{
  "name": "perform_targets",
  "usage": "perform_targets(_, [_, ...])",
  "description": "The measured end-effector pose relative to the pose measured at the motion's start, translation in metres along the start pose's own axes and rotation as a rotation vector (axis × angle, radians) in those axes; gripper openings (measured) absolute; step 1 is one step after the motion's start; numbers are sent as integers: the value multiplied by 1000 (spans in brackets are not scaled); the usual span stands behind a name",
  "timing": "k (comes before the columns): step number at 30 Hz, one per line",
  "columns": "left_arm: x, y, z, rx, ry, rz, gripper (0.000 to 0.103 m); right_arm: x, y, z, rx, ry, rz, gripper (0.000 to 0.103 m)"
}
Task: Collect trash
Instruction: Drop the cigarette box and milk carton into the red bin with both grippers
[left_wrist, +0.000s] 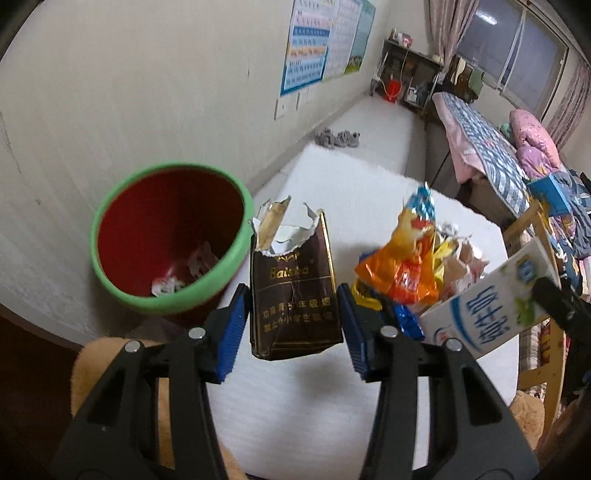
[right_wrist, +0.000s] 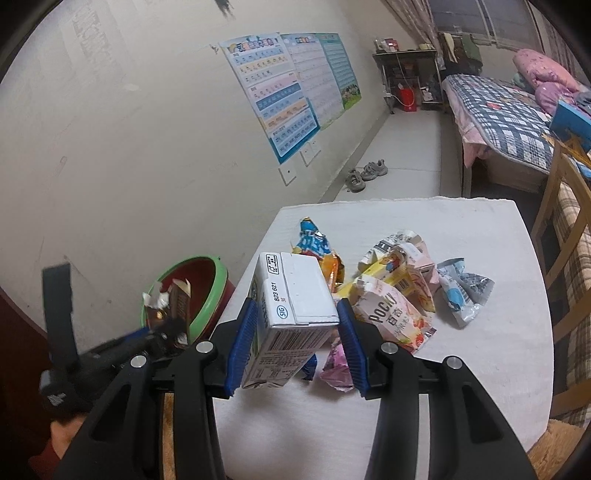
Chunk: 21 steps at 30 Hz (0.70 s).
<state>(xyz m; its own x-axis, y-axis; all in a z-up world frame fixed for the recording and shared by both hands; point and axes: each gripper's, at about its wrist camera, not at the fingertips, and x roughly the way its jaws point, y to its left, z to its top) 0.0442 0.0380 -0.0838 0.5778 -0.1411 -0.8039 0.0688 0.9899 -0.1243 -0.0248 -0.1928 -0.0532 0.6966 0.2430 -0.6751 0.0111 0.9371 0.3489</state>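
Currently the left claw (left_wrist: 293, 328) is pinching a torn brown cigarette pack (left_wrist: 293, 291) between its blue pads, holding it upright in the air just beside the green rim of the red trash bin (left_wrist: 166, 240), which is standing off the counter's left edge against the wall. Crumpled scraps are lying at the bin's bottom. The right claw (right_wrist: 293, 339) is gripping a white milk carton (right_wrist: 291, 314) by its sides, lifting it over the near-left part of the white counter (right_wrist: 461, 369). Beyond it, a heap of wrappers is lying near the counter's middle: a pink Pocky box (right_wrist: 391, 317), an orange snack bag (left_wrist: 402, 269) and a pale blue-and-white wrapper (right_wrist: 461, 291) toward the right edge.
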Motion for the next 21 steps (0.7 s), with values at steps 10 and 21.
perform_targets(10, [-19, 12, 12, 4, -62, 17, 47, 4, 21, 4, -57, 3, -8, 44])
perform_targets(21, [-14, 46, 11, -69, -63, 53, 47, 24, 53, 15, -125, 26, 19, 44])
